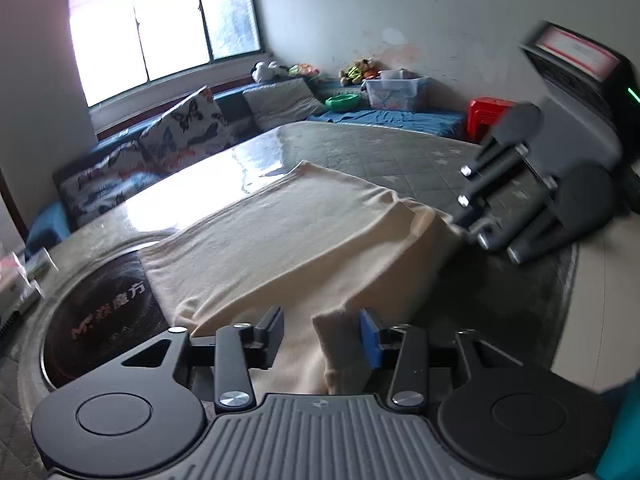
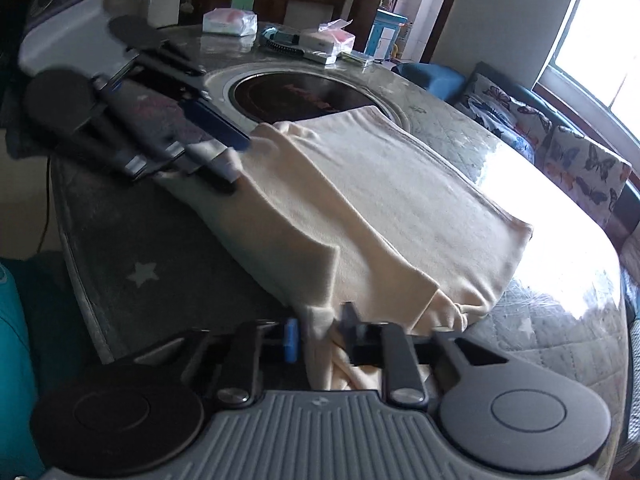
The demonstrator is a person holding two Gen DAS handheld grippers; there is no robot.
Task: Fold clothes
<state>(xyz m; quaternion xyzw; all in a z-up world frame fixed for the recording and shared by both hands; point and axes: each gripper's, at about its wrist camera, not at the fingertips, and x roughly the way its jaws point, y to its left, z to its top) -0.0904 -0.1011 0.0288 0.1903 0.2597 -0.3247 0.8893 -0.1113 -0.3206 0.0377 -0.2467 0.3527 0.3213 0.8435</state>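
- Cream knit cloth [image 1: 288, 240] lies spread across the middle of the bench [image 1: 384, 148], its near edge lifted off the surface at two corners.
- At far left in the left wrist view, a round black cooktop [image 1: 104, 316] is sunk into the bench; orange characters are printed on its glass, but they are too blurred to read with confidence. The cloth's far-left edge overlaps its rim.
- Left gripper [image 1: 320, 338] is clamped on a bunched fold of the cloth: the fabric passes between a black pad on one side and a blue pad on the other.
- Right of centre in that view, the right gripper [image 1: 466, 232] pinches the cloth's other near corner, pulling it up into a ridge.
- Behind the bench, a sofa with butterfly-print cushions [image 1: 180, 128] sits under a window [image 1: 160, 28], with a clear storage box [image 1: 394, 92] and a red stool [image 1: 488, 114] further right.
- In the right wrist view, the left gripper [image 2: 236, 160] shows at upper left, motion-blurred, closed on the cloth [image 2: 380, 200].
- The right gripper [image 2: 320, 332] at bottom centre is closed on a gathered corner.
- Packets and boxes [image 2: 320, 42] sit at the bench's far side; their labels are too small to read.
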